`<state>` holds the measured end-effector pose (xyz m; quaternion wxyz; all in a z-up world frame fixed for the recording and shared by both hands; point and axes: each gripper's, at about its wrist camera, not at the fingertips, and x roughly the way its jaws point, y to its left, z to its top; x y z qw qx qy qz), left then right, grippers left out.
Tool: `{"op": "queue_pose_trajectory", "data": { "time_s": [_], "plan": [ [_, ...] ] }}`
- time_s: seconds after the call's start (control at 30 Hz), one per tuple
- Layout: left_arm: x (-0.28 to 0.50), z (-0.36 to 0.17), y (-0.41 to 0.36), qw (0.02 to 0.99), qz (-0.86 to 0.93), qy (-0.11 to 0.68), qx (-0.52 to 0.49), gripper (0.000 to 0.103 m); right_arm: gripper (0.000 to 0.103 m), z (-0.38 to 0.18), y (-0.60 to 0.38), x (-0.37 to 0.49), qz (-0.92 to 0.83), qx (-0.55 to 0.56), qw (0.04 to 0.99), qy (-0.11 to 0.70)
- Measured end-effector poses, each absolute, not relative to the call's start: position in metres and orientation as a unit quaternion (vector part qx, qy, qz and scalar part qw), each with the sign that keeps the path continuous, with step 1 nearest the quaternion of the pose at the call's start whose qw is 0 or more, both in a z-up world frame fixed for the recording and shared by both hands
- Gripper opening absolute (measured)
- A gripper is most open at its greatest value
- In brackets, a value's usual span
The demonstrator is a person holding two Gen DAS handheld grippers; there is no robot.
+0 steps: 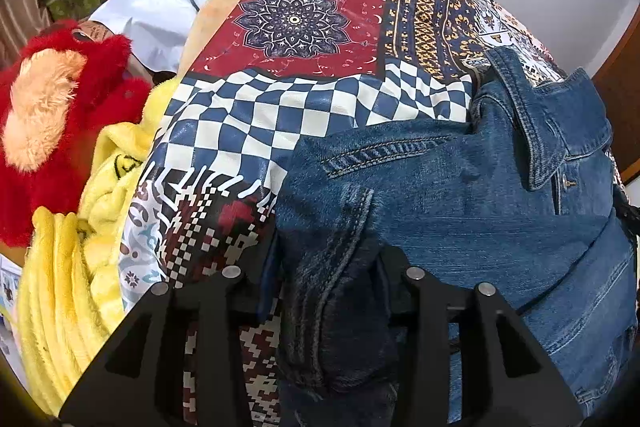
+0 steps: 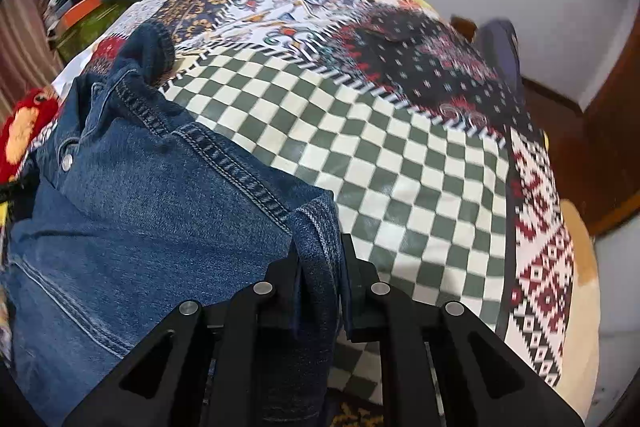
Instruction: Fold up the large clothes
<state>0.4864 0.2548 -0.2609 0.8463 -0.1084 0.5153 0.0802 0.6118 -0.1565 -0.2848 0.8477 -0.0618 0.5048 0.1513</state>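
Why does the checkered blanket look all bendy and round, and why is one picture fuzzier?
Left wrist view: the fisheye lens bulges the patchwork checkered bedspread into a dome, with dark corners; the blue denim jacket looks sharp, shadowed near the left gripper. Right wrist view: same bulge, but softer, the bedspread's far side smeared; the right gripper stays crisp.

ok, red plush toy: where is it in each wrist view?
Left wrist: red plush toy at the left edge, mid-height, large.
Right wrist: the same toy is a sliver at the far left edge.
Shared landmark: denim jacket, beside it in both.
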Motion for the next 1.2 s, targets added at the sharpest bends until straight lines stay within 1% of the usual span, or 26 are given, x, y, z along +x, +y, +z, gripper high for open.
{"op": "queue_pose_trajectory", "data": {
  "time_s": [0.1,0.13,0.17,0.2,0.23,0.27,0.37,0.47,0.67,0.83,0.9,1.03,1.2],
  "plan": [
    [0.484,-0.261,0.252,0.843,0.086,0.522,-0.102,0.045,0.016,-0.284,-0.161,0.613,0.147,-0.057,0.840,0.520],
    [0.484,-0.261,0.252,0.841,0.087,0.524,-0.104,0.045,0.025,-0.284,-0.162,0.612,0.138,-0.065,0.839,0.522],
    [0.482,-0.260,0.253,0.839,0.088,0.526,-0.108,0.047,0.045,-0.283,-0.162,0.612,0.126,-0.077,0.841,0.521],
    [0.480,-0.259,0.254,0.837,0.090,0.528,-0.113,0.048,0.058,-0.282,-0.162,0.611,0.104,-0.097,0.845,0.516],
    [0.477,-0.258,0.255,0.835,0.091,0.530,-0.116,0.049,0.080,-0.281,-0.163,0.609,0.076,-0.123,0.850,0.506],
    [0.474,-0.256,0.255,0.832,0.095,0.534,-0.116,0.051,0.085,-0.278,-0.165,0.607,0.065,-0.137,0.855,0.496],
    [0.464,-0.249,0.252,0.829,0.109,0.540,-0.092,0.056,0.085,-0.270,-0.174,0.603,0.073,-0.118,0.850,0.508],
    [0.455,-0.239,0.248,0.830,0.115,0.540,-0.078,0.057,0.085,-0.255,-0.182,0.592,0.083,-0.092,0.851,0.510],
    [0.428,-0.199,0.237,0.845,0.108,0.520,-0.066,0.059,0.085,-0.216,-0.182,0.557,0.095,-0.092,0.863,0.487],
    [0.401,-0.161,0.219,0.865,0.093,0.490,-0.045,0.064,0.085,-0.175,-0.185,0.520,0.115,-0.070,0.876,0.463],
    [0.386,-0.145,0.209,0.876,0.081,0.473,-0.039,0.070,0.085,-0.160,-0.185,0.502,0.123,-0.069,0.881,0.451],
    [0.353,-0.122,0.184,0.893,0.056,0.446,-0.026,0.074,0.085,-0.134,-0.183,0.461,0.144,-0.068,0.888,0.431],
    [0.311,-0.113,0.153,0.903,0.030,0.429,-0.012,0.090,0.086,-0.119,-0.177,0.409,0.171,-0.071,0.895,0.406]
  ]
}}
